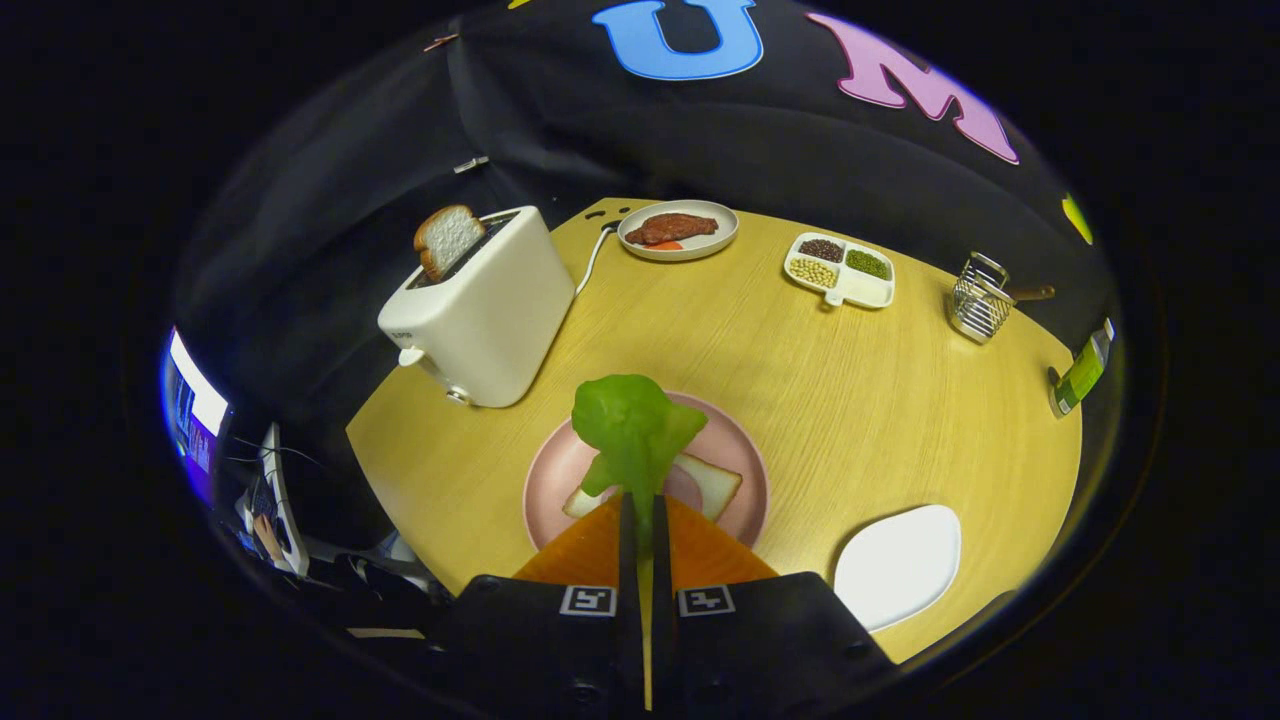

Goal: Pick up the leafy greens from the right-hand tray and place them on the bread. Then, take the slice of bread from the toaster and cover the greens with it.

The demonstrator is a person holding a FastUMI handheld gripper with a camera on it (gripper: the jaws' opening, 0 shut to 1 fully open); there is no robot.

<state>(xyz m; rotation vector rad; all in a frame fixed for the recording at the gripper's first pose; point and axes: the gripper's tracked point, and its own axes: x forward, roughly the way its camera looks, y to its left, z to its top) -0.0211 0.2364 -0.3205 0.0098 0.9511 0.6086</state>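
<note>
My gripper is shut on the stem of the leafy greens, a bright green leaf that sticks up ahead of the fingertips. It hangs over a pink plate that carries a flat slice of bread, partly hidden by the leaf and the fingers. Beyond the plate to the left stands a white toaster with a second slice of bread poking out of its slot.
An empty white tray lies right of the fingers near the table's edge. At the far side sit a plate with a piece of meat, a divided dish of beans and a wire holder. The toaster's cord runs back.
</note>
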